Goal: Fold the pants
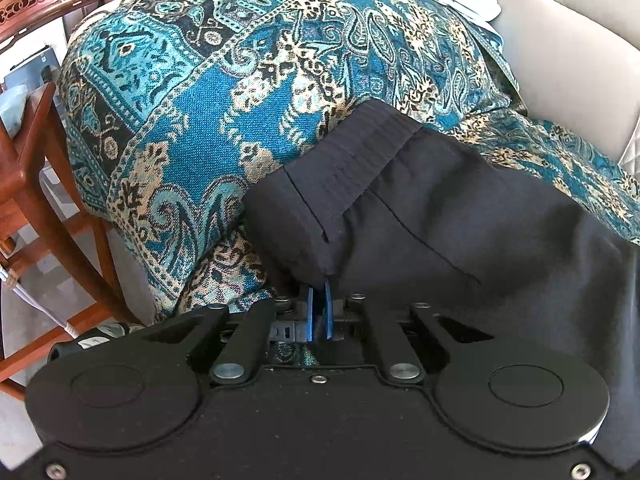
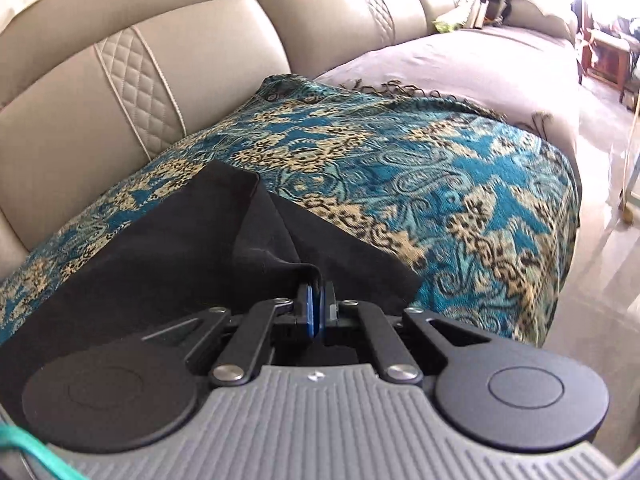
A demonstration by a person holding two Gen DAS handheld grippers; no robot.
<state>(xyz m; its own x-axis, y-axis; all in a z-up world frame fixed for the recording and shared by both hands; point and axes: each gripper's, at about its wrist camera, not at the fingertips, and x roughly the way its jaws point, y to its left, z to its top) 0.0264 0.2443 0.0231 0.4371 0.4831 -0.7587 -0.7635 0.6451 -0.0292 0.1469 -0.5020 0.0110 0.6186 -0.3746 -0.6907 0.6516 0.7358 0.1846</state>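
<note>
Black pants (image 1: 420, 216) lie on a teal patterned throw over a sofa. In the left wrist view their ribbed waistband (image 1: 360, 140) points away from me, and my left gripper (image 1: 319, 286) is shut on the near corner of that waistband, the cloth draping over the blue pads. In the right wrist view the pants (image 2: 172, 224) spread to the left, with a folded edge rising in front of me. My right gripper (image 2: 318, 284) is shut on a bunched fold of that black cloth, which covers the fingertips.
The teal throw (image 2: 420, 184) covers the seat; a beige quilted sofa back (image 2: 132, 76) rises behind it. A wooden chair (image 1: 44, 184) stands at the sofa's left end. A pale cover (image 2: 460, 60) lies further along the sofa, with tiled floor (image 2: 608, 240) to the right.
</note>
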